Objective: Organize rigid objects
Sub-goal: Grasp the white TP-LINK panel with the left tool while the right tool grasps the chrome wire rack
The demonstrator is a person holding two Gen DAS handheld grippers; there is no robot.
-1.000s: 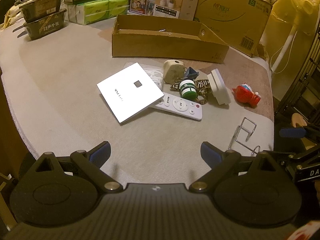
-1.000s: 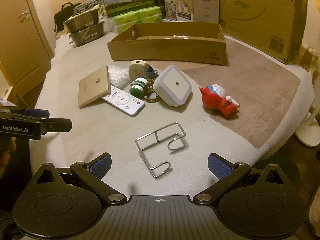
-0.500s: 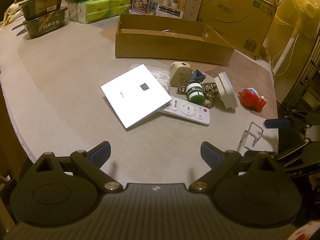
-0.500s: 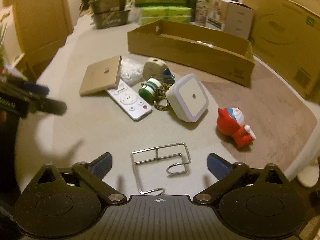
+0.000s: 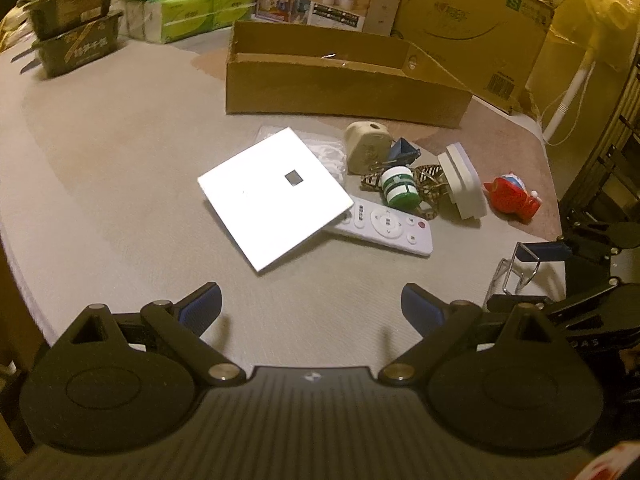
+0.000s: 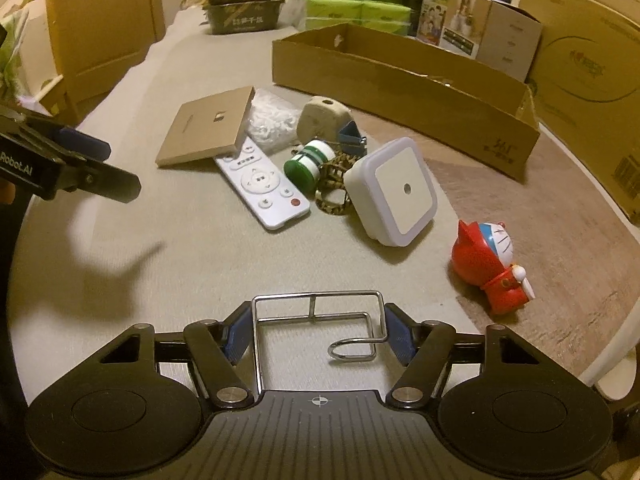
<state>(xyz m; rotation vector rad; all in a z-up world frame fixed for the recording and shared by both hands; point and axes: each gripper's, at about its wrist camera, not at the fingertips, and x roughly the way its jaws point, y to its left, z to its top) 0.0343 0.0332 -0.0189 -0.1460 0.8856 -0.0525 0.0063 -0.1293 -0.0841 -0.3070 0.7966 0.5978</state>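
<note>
One cardboard tray (image 6: 404, 92), contents unclear

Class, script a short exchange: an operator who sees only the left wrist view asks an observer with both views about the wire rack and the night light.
Operator: I see only a corner of the rack beside one blue pad. Is it gripped?
Observer: It looks so. The right gripper has just been closing its jaws. The rack lies flat between them, and both pads seem to press on its sides.
Operator: The night light is edge-on for me. What is its face like?
Observer: Square and pale, with a small dark dot in the middle.
</note>
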